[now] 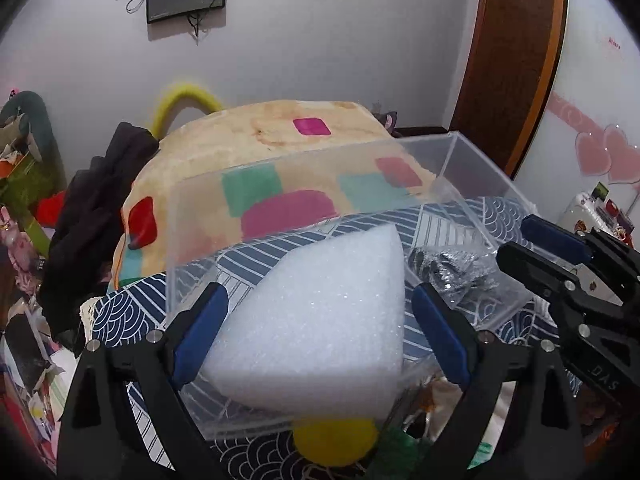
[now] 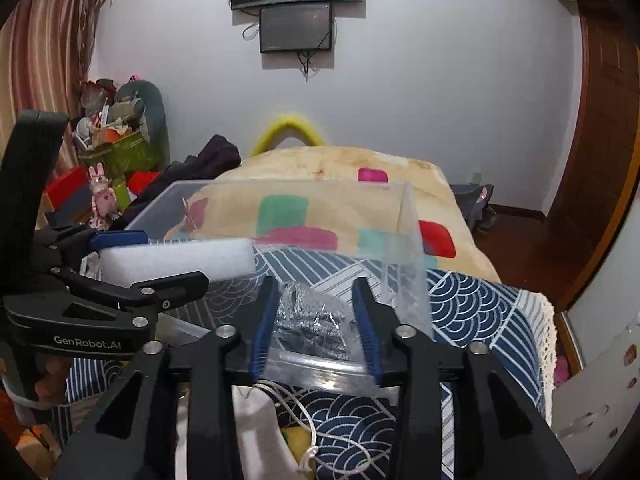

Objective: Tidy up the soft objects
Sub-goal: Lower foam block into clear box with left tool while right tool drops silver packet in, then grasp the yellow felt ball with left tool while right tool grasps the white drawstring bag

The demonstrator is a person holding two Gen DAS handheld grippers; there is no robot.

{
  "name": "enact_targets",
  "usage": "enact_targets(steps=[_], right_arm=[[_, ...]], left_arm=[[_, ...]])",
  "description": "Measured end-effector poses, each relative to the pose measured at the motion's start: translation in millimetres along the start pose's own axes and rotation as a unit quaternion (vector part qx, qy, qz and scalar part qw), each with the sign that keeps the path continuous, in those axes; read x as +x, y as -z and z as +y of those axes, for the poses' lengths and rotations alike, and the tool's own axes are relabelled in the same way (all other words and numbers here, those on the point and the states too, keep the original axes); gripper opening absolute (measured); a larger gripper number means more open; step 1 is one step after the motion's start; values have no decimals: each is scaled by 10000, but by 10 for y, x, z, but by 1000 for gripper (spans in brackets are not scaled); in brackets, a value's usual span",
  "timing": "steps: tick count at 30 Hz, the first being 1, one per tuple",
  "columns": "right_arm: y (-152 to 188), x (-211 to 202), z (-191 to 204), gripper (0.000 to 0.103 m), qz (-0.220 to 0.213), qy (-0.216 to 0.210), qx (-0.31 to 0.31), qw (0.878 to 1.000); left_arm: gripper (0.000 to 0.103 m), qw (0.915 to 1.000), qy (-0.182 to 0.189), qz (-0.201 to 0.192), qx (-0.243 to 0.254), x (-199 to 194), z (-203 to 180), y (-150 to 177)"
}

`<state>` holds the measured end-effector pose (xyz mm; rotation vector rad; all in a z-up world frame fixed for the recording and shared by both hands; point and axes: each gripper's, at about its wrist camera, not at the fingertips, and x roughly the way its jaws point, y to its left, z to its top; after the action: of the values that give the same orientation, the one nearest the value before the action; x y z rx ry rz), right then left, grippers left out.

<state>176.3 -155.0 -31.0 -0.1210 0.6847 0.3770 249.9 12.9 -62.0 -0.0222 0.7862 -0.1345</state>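
Note:
A clear plastic box (image 1: 472,168) stands on a blue patterned cloth. My left gripper (image 1: 320,320) is shut on a white foam block (image 1: 320,320) and holds it over the box's left half. A silver crinkly wad (image 1: 452,272) lies in the box's right half. In the right wrist view my right gripper (image 2: 316,316) has its fingers either side of the silver wad (image 2: 312,320) above the box (image 2: 404,240); contact is unclear. The foam (image 2: 176,258) and left gripper (image 2: 132,260) show at left there. The right gripper (image 1: 552,248) shows at the right of the left wrist view.
A yellow soft ball (image 1: 336,444) and a green object (image 1: 396,452) lie before the box. A white drawstring pouch (image 2: 260,420) lies under my right gripper. A folded colourful blanket (image 1: 280,140) rises behind the box. Dark clothes (image 1: 92,208) and clutter are at left.

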Motion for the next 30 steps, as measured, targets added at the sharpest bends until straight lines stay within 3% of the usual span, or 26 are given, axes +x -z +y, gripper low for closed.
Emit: enact_targets(steps=[6,16,22,30], right_arm=[[-74,-208,9,58,-352,27,12,9994],[6,-476,34,67,-707,6,32,9975],[159,-494,9,67,-618,-55,233,9978],[377,-303,100,67,-174,-101,201,9996]], left_arm=[[96,9993,-133,-338,-17,-306,-10,20],[101,9962,-239,-837,105,-788,-31,305],[101,9972,-261,-697,78,-793,17,576],[99,9991,-36,-355,-212,-533,87,871]])
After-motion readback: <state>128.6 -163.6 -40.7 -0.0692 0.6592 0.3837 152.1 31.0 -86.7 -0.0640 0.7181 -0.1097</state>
